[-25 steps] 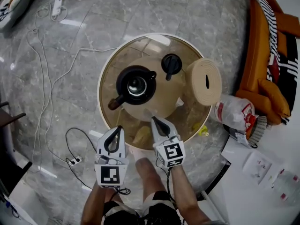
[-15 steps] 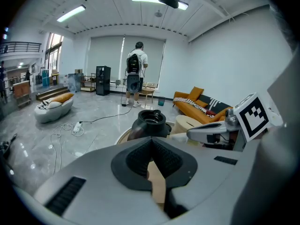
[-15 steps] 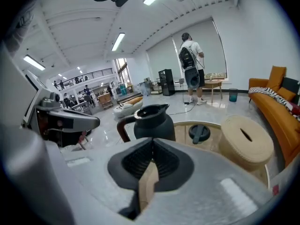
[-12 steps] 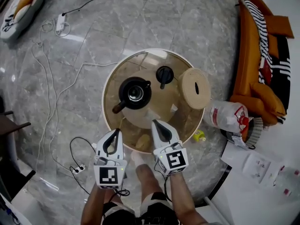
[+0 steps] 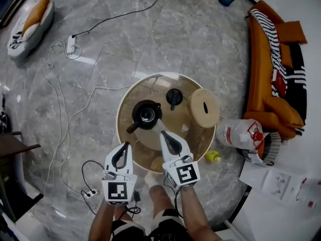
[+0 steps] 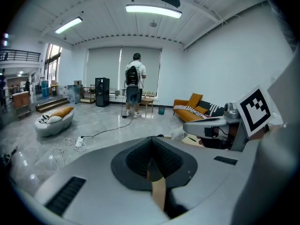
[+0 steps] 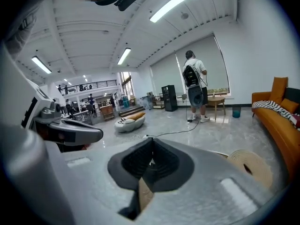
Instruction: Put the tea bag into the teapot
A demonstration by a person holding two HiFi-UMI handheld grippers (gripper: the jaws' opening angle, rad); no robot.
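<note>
My left gripper and right gripper are both closed and empty, over the near edge of the desk. The teapot stands open, its lid beside it. I can't spot the tea bag, so I judge it may be inside already.

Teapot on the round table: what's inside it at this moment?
The teapot stands open, its black lid lying beside it on the table. Only a pale glint shows down its mouth; whether a tea bag is in there is too small to tell.
</note>
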